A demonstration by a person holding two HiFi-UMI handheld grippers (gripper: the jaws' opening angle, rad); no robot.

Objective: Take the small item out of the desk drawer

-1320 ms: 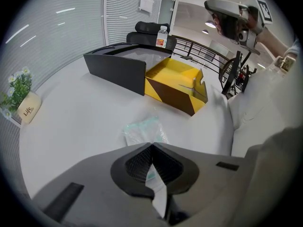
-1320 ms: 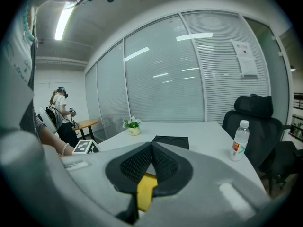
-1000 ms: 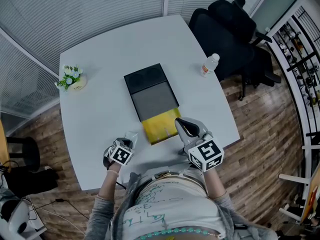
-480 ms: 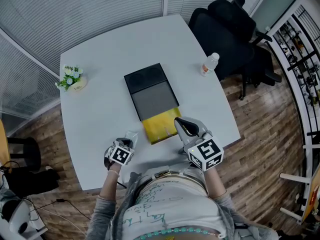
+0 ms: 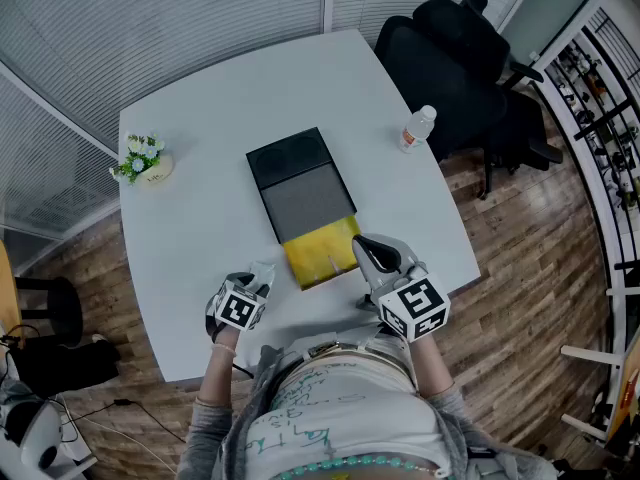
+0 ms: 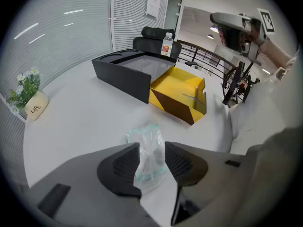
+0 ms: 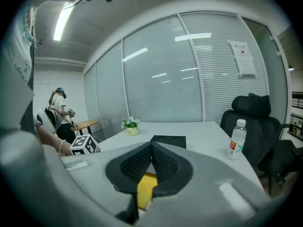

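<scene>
Left gripper (image 6: 152, 148) jaws just opened, grip released; small clear bag (image 6: 147, 137) stood between pads on tabletop (image 5: 200, 223) near front edge, outside yellow drawer (image 5: 320, 253). We judged best withdrawal straight up, pads clear of plastic, so bag stayed put. Right gripper (image 7: 151, 148) clenched, empty, beside open drawer. Black drawer unit (image 5: 300, 183) mid-table, plant (image 5: 145, 158) left corner, bottle (image 5: 418, 128) right edge; we saw nothing obstructing.

shirt (image 5: 330, 408): white, teal print | sleeves (image 5: 195, 436): grey | left gripper (image 5: 261, 272), right gripper (image 5: 360, 246): grey, checkered marker cubes
</scene>
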